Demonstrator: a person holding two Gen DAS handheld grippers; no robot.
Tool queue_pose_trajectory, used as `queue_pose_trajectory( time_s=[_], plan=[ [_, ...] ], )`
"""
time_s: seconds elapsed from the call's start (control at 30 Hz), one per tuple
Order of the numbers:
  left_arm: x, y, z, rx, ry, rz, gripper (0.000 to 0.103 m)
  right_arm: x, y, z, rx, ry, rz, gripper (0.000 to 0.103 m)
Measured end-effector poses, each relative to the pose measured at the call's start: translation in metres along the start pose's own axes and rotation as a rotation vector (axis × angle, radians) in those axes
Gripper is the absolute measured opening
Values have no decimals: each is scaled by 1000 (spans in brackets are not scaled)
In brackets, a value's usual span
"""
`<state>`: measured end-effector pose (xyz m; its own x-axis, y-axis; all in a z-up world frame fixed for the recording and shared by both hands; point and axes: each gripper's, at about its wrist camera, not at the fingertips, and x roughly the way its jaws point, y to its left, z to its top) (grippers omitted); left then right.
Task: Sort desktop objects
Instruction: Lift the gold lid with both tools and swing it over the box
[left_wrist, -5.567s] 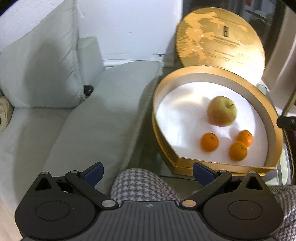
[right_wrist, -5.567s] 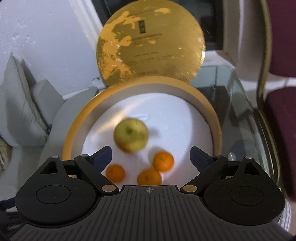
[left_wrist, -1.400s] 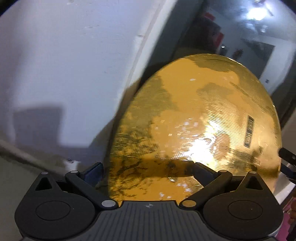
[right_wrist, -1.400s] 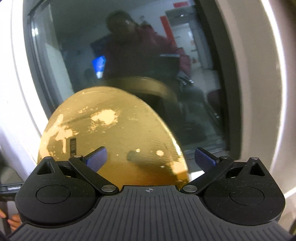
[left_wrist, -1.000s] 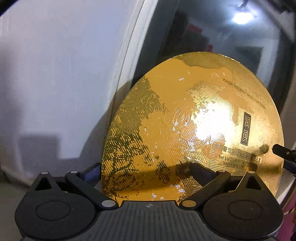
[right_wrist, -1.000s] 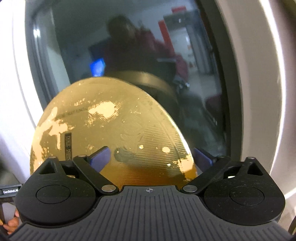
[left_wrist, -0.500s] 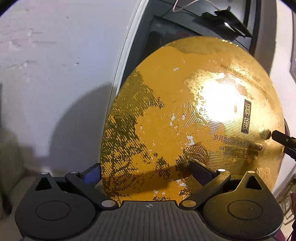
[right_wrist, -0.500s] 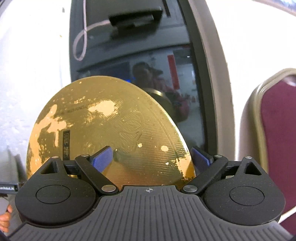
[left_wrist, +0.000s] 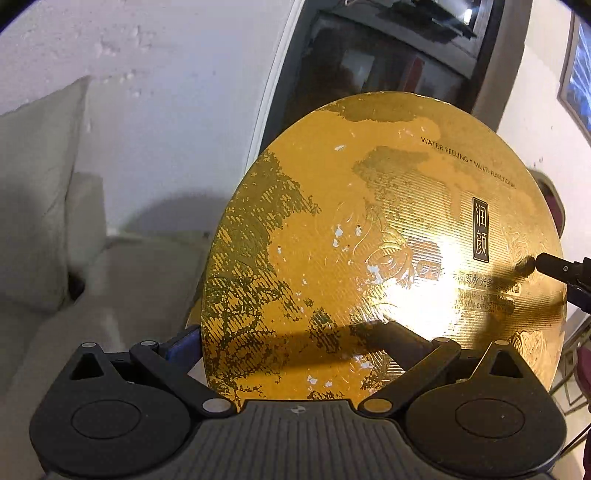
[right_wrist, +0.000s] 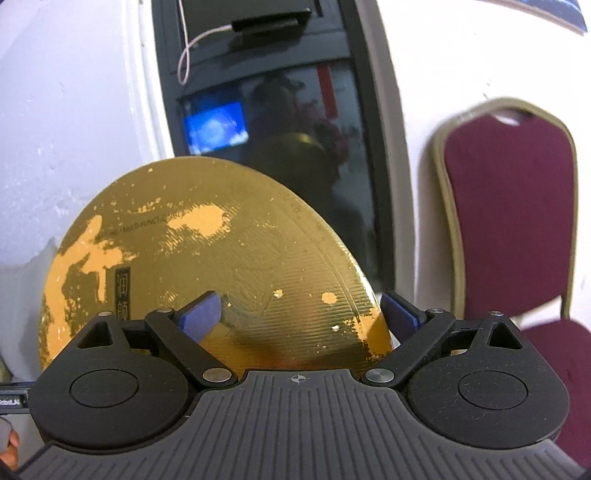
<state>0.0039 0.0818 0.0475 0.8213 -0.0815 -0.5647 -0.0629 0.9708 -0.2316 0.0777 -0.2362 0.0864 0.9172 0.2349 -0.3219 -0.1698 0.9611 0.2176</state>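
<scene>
Gold round lid (left_wrist: 369, 240), foil worn and patchy, stands upright.

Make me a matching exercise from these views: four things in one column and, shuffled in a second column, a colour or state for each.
Things
1. round lid
2. chair
3. cushion
4. cable

Colours or states
A. maroon
B. thin, hanging in a curve
C. gold
D. pale grey

Pairs: 1-C, 2-A, 3-D, 4-B
</scene>
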Motion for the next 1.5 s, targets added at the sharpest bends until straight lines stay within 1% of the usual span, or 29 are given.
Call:
queue_pose_trajectory(
  time_s=[0.13, 0.2, 0.27, 0.33, 0.37, 0.4, 0.5, 0.7, 0.73, 0.9, 1.03, 1.2, 1.3, 1.5],
  plan=[
    [-11, -4, -22, 9, 54, 12, 100, -20, -7, -25, 40, 68, -12, 95],
    [-13, -7, -33, 16, 82, 9, 100, -23, -10, -33, 52, 101, -29, 95],
    [-16, -17, -39, 24, 116, -7, 100, -28, -15, -42, 62, 133, -54, 95],
    [-9, -24, -34, 33, 148, -28, 100, -37, -22, -51, 61, 157, -83, 95],
    [-5, -27, -34, 38, 161, -40, 100, -42, -25, -55, 58, 169, -101, 95],
    [8, -22, -27, 43, 173, -53, 100, -46, -29, -57, 53, 181, -121, 95],
    [19, -39, -31, 62, 219, -107, 100, -58, -42, -63, 61, 207, -177, 95],
    [47, -77, -34, 98, 309, -230, 101, -86, -73, -61, 98, 210, -289, 95],
    [56, -78, -36, 108, 321, -246, 100, -90, -78, -61, 104, 212, -307, 95],
    [84, -100, -45, 162, 376, -303, 100, -104, -105, -67, 153, 224, -402, 95],
    [101, -108, -48, 196, 413, -322, 100, -111, -119, -74, 203, 233, -457, 95],
    [108, -125, -57, 230, 443, -338, 100, -119, -133, -86, 249, 245, -514, 95],
    [111, -129, -59, 242, 451, -337, 100, -119, -143, -90, 279, 251, -534, 95],
    [114, -133, -61, 242, 461, -324, 100, -113, -150, -94, 301, 268, -556, 95]
  ],
)
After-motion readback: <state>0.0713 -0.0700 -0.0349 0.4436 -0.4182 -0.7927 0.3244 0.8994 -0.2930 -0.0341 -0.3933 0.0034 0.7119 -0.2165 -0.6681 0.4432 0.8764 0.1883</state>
